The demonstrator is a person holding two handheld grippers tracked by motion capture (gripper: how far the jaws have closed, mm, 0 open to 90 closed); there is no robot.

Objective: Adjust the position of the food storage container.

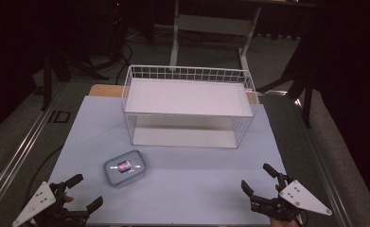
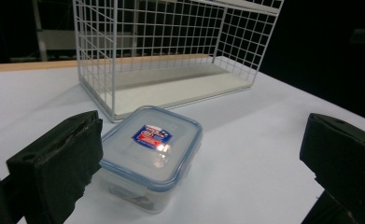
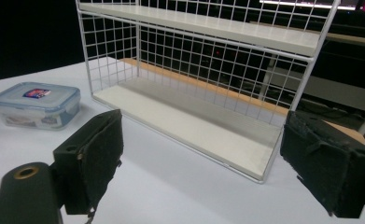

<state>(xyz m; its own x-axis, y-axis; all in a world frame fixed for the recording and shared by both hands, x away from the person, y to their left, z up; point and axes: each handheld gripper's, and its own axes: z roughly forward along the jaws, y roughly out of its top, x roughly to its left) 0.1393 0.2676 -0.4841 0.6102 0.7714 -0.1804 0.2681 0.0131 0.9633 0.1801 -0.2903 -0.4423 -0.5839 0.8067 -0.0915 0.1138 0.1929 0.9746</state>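
Small red-and-blue printed label on lid of clear rectangular plastic box with blue-rimmed lid, centre of left gripper view, lettering too blurred to read, no other legible text

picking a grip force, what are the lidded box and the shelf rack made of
Lidded box: seemingly clear plastic, glossy, see-through walls, blue-rimmed lid. Shelf rack: thin wire grid, likely white-coated metal, with two matte white boards of unclear material.
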